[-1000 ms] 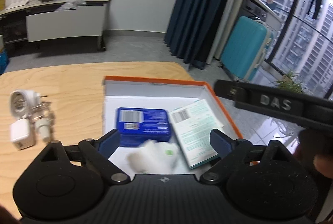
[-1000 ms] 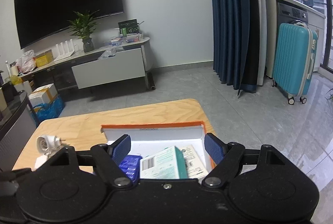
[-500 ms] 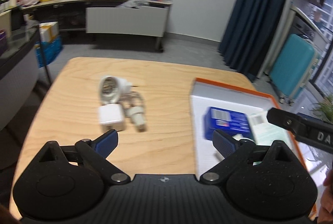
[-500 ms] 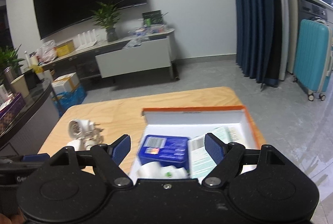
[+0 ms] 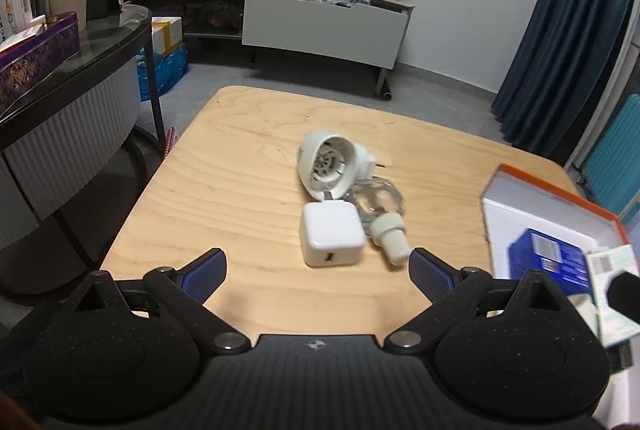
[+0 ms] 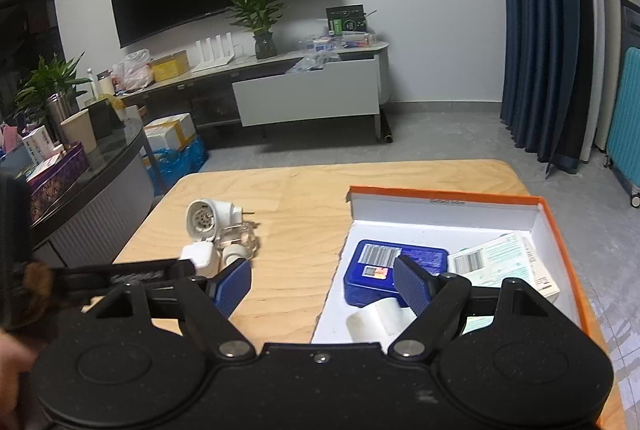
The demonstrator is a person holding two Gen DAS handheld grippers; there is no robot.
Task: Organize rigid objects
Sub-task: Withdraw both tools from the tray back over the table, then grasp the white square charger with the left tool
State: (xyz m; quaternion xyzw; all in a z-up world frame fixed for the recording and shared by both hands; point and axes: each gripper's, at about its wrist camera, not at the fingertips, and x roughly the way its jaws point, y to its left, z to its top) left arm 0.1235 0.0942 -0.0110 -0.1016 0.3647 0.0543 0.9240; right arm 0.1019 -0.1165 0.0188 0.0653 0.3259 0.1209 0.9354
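Observation:
Three white things lie together mid-table: a round plug-in device [image 5: 328,166] [image 6: 206,220], a square charger [image 5: 332,238] [image 6: 200,258] and a clear bottle with a white cap [image 5: 384,218] [image 6: 236,238]. My left gripper [image 5: 316,268] [image 6: 140,274] is open and empty, and the charger lies just ahead of its jaws. The orange-rimmed white box [image 5: 552,198] [image 6: 440,196] holds a blue box [image 5: 548,262] [image 6: 400,262], a green-white carton [image 5: 612,294] [image 6: 500,262] and a white roll [image 6: 380,322]. Over the box's left edge, my right gripper [image 6: 324,284] stands open with nothing in it.
The wooden table [image 5: 248,190] ends in rounded corners at the far side. A dark glass-topped counter [image 5: 80,70] stands left of it. A TV cabinet [image 6: 304,98], blue curtain [image 6: 540,30] and teal suitcase [image 6: 628,118] lie beyond on the floor.
My left gripper has swung left from over the box to the cluster of white things, leaving the white roll in the box. My right gripper has drawn back and turned left.

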